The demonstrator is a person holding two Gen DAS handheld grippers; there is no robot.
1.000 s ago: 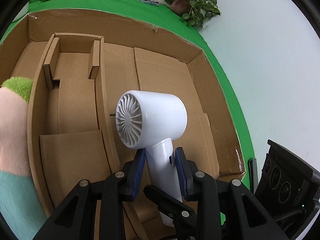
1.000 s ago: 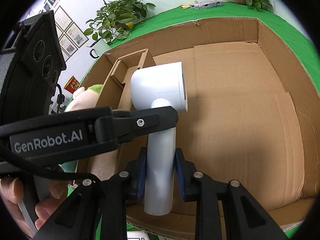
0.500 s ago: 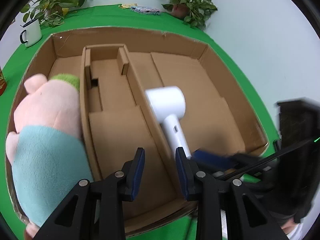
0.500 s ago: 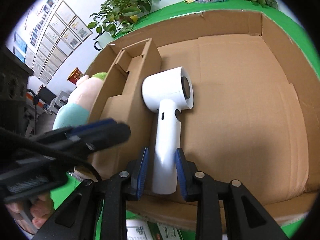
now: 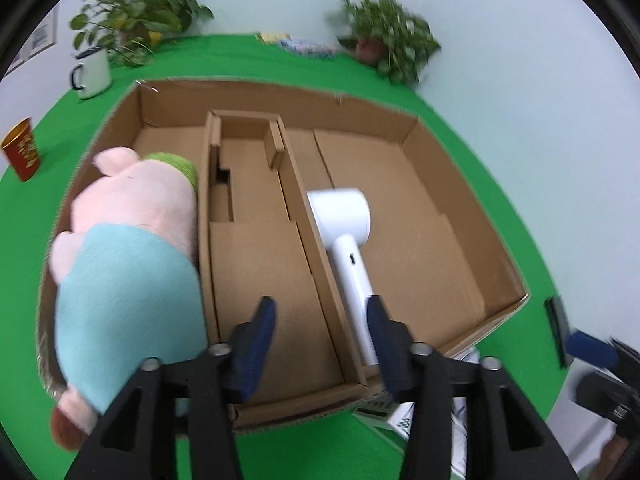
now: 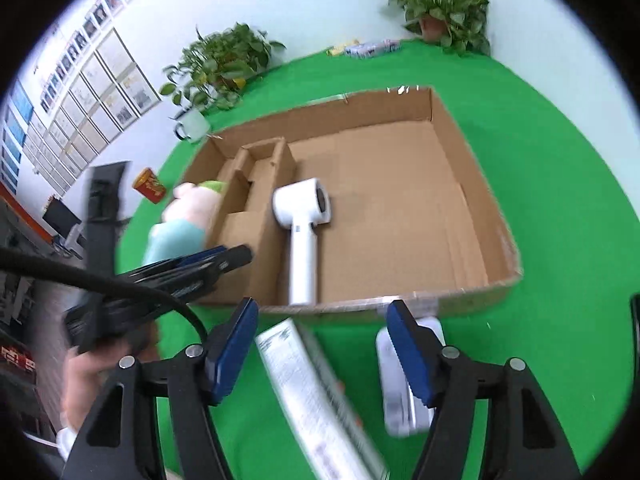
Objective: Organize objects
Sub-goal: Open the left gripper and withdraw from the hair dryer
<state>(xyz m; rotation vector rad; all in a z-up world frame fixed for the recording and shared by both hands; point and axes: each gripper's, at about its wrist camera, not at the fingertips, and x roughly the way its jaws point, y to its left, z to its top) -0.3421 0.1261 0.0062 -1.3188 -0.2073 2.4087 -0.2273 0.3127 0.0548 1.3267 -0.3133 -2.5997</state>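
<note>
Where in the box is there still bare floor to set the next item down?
Widest free patch: the right compartment of the cardboard box, right of the white hair dryer, which lies against the divider. The middle compartment is bare but narrow, with inserts at its far end. The left compartment is crowded: the plush pig fills it.

— Where do you see the white hair dryer (image 6: 302,224)?

— You have it lying flat in the cardboard box's (image 6: 476,168) wide right compartment, handle toward the near wall, beside the divider.

— And the plush pig (image 5: 128,264)?

— It lies in your left compartment, teal shirt nearest, pink head farther back.
</note>
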